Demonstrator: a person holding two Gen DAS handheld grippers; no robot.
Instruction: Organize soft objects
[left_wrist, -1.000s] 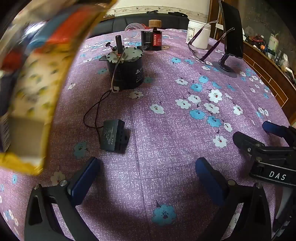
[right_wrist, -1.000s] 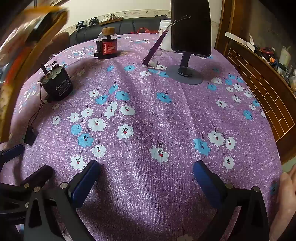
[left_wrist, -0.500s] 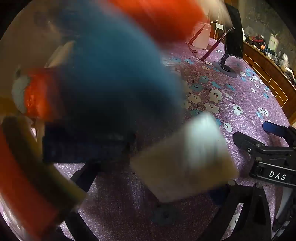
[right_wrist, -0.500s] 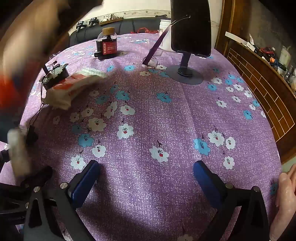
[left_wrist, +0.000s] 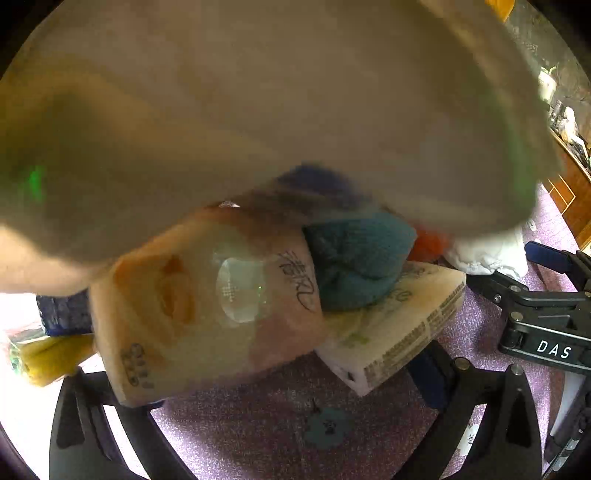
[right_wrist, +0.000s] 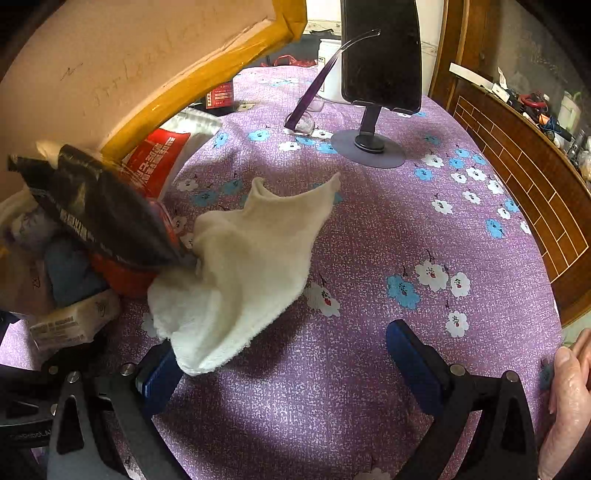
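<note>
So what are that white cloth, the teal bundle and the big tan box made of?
The white cloth looks like terry or fleece: fuzzy nap, limp folds, matte. The teal bundle seems knitted, perhaps wool or cotton, with fine ribbing and a soft puckered shape. The tan box looks like matte cardboard, edged with glossy yellow tape. All judged by look only.

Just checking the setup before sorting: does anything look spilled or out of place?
Yes. A cardboard box hangs tilted over the table, and tissue packs, a teal sock and a white cloth lie dumped in a heap.
</note>
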